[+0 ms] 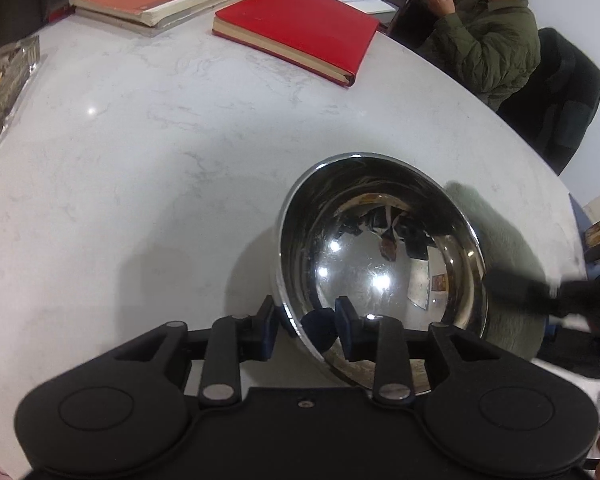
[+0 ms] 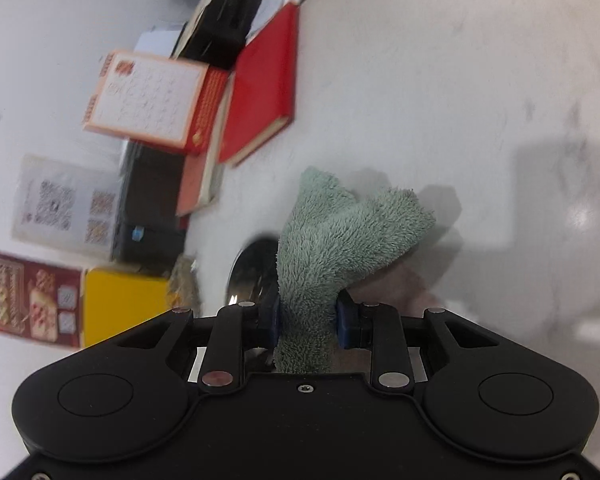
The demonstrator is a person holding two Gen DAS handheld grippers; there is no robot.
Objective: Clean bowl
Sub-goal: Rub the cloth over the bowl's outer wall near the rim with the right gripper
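A shiny steel bowl [image 1: 380, 264] stands on the white marble table [image 1: 140, 160], empty inside. My left gripper [image 1: 306, 320] straddles its near rim, one finger outside the wall and one inside; the pads do not clearly press, so it reads as open. In the right wrist view my right gripper [image 2: 306, 320] is shut on a fluffy grey-green cloth [image 2: 340, 232], which sticks up and forward between the pads. The bowl [image 2: 252, 272] shows partly behind the cloth, to its left. In the left wrist view the cloth [image 1: 512, 240] sits blurred just beyond the bowl's right rim.
A red book [image 1: 300, 32] and a stack of books [image 1: 160, 0] lie at the far side of the table. A glass dish [image 1: 8, 88] is at the left edge. A seated person in a green jacket [image 1: 488, 40] is beyond the table's right edge.
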